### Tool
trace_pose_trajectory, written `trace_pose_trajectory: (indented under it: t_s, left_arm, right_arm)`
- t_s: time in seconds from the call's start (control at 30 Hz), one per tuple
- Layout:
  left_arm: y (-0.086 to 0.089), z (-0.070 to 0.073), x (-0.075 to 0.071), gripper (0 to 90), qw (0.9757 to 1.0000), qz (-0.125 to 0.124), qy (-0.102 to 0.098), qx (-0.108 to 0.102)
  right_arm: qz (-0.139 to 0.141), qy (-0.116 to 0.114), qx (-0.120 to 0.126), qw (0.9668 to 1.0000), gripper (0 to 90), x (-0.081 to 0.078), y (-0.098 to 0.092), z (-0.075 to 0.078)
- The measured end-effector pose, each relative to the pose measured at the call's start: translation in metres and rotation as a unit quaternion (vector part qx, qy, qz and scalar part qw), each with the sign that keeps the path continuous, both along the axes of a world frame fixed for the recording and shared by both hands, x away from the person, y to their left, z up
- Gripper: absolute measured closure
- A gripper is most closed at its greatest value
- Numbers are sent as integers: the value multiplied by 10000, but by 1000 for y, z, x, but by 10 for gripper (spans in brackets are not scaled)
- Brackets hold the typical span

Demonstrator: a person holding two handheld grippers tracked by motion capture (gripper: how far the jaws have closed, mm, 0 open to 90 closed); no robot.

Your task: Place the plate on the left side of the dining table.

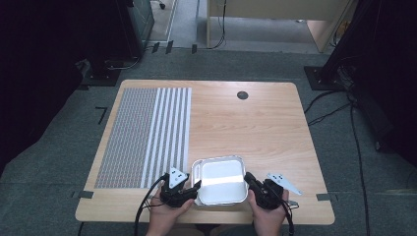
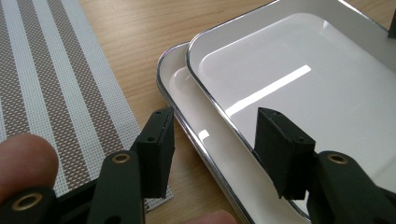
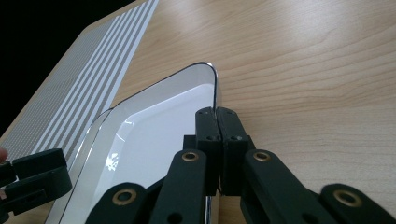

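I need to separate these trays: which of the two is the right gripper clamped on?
The upper tray, stacked on the lower tray; the right gripper pinches its raised rim.

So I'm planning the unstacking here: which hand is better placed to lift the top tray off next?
Right, probably. The right gripper has its fingers already shut on the top tray rim, while the left gripper has its fingers open, straddling both tray edges near the lower tray.

A light wooden table with rounded corners (image 1: 255, 123) stands on grey carpet. A woven placemat in brown and white stripes (image 1: 147, 135) lies flat on its left part. Near the front edge sit two stacked white trays with shiny metal rims (image 1: 220, 179), just right of the mat, and a small dark round cap (image 1: 242, 95) is set into the far side.
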State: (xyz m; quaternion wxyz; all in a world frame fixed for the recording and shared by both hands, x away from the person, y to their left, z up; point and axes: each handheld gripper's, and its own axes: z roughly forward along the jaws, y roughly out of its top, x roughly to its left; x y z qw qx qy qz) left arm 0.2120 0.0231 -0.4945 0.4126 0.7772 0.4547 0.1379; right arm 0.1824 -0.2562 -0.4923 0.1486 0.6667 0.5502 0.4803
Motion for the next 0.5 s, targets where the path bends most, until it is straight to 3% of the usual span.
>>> trace_pose_trajectory:
  t_s: [0.2, 0.4, 0.47, 0.5]
  left_arm:
    - [-5, 4, -4, 531, 9997, -162, 29, -163]
    - [-9, 0, -3, 566, 9990, -333, 233, -164]
    - [-11, -1, -3, 573, 9987, -370, 296, -166]
    - [-12, -3, -3, 573, 9979, -391, 449, -244]
  right_arm:
    - [-101, -83, -26, 9999, 900, -1, -5, 2]
    - [176, -136, -45, 9997, 815, 2, -3, 0]
    - [328, -22, -179, 9993, 786, 4, 2, -3]
    - [375, 36, -217, 9991, 779, 5, 4, -5]
